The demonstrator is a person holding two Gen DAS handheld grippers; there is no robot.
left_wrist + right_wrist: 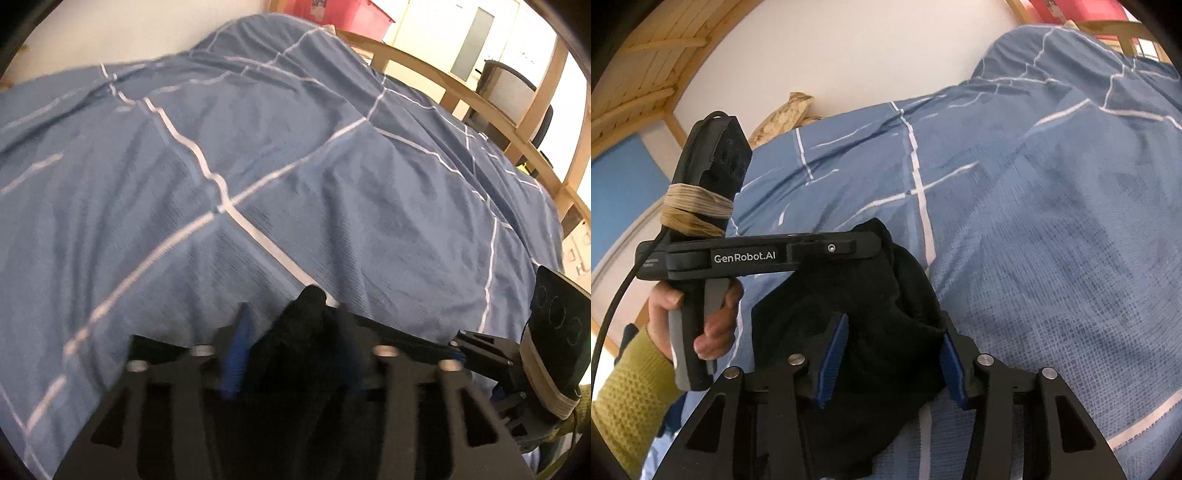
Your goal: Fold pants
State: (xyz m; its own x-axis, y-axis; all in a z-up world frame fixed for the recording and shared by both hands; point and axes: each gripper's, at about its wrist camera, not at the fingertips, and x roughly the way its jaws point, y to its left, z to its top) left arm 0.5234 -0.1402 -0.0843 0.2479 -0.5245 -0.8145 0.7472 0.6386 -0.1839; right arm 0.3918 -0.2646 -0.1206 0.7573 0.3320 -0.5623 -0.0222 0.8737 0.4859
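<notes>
The black pants [871, 302] hang bunched above the blue checked bedspread [1052, 229]. My left gripper [875, 240] reaches in from the left of the right wrist view, shut on the top of the pants. In the left wrist view the black cloth [303, 332] fills the gap between the blue pads [236, 354] of my left gripper [295, 354]. My right gripper [892, 360] has its blue pads [833, 360] apart with a bunch of the pants between them; the pads press the cloth on both sides.
The bedspread [258, 166] covers the whole bed. A wooden bed rail [480, 110] runs along the right, with a dark chair [517, 88] beyond it. A white wall [849, 55] lies behind the bed, and a tan object [786, 114] lies at the wall.
</notes>
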